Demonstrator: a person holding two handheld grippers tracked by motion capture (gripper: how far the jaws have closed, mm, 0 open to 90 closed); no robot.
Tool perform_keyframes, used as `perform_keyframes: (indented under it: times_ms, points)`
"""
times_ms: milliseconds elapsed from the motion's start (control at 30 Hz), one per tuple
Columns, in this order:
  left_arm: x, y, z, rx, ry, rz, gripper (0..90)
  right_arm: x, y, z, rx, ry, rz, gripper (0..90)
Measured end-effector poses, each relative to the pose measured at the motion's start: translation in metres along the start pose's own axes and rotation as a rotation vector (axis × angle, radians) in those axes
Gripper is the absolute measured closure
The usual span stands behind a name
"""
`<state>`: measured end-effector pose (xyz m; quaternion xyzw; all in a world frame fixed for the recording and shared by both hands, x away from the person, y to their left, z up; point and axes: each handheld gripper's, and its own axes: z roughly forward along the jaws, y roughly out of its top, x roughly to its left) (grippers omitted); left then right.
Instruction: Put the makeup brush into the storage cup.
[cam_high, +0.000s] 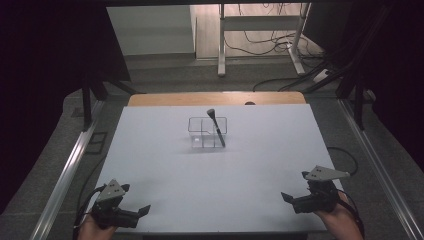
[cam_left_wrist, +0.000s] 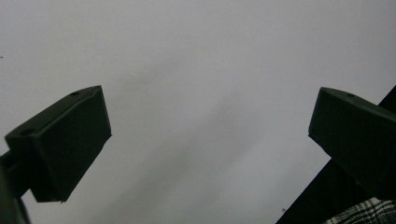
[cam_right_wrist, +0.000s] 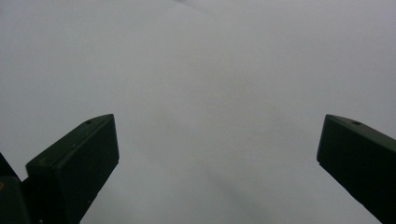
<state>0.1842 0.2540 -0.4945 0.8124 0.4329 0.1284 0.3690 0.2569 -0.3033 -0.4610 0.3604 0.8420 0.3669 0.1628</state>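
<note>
The left claw (cam_high: 131, 216) rests at the near left corner of the desk (cam_high: 165, 165), its jaws spread wide with nothing between them; in the left gripper view (cam_left_wrist: 210, 140) the two black jaws stand far apart over bare white surface, with the desk's dark edge and a scrap of plaid fabric (cam_left_wrist: 366, 213) at the lower right. The right claw (cam_high: 295, 200) lies at the near right corner, released likewise, and in the right gripper view (cam_right_wrist: 217, 154) its jaws are wide apart over plain white. Each is held by a hand coming in from the near edge, the left hand (cam_high: 92, 229) and the right hand (cam_high: 342, 220).

Well away from both, toward the far edge and near the desk's middle, stands a clear plastic divided organizer (cam_high: 205, 131). A black makeup brush (cam_high: 218, 131) leans tilted in its right-hand compartment, bristle head up and pointing toward the far edge.
</note>
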Motion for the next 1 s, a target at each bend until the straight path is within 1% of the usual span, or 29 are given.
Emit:
perform_keyframes:
  times_ms: [367, 633, 800, 833, 1000]
  points:
    - [0.000, 0.000, 0.000, 0.001, 0.002, 0.000, 0.0, -0.003, -0.009, -0.010, -0.017, -0.015, 0.019, 0.0]
    - [0.000, 0.000, 0.000, 0.005, 0.002, 0.000, 0.0, -0.006, -0.016, -0.017, -0.018, -0.027, 0.035, 0.0]
    - [0.000, -0.001, 0.000, 0.006, 0.002, -0.002, 0.0, -0.007, -0.019, -0.019, -0.014, -0.026, 0.048, 0.0]
    - [0.000, -0.001, 0.000, 0.006, 0.003, -0.002, 0.0, -0.008, -0.020, -0.019, -0.006, -0.024, 0.050, 0.0]
    - [0.000, 0.001, 0.001, 0.006, 0.002, -0.003, 0.0, -0.007, -0.020, -0.018, 0.001, -0.027, 0.046, 0.0]
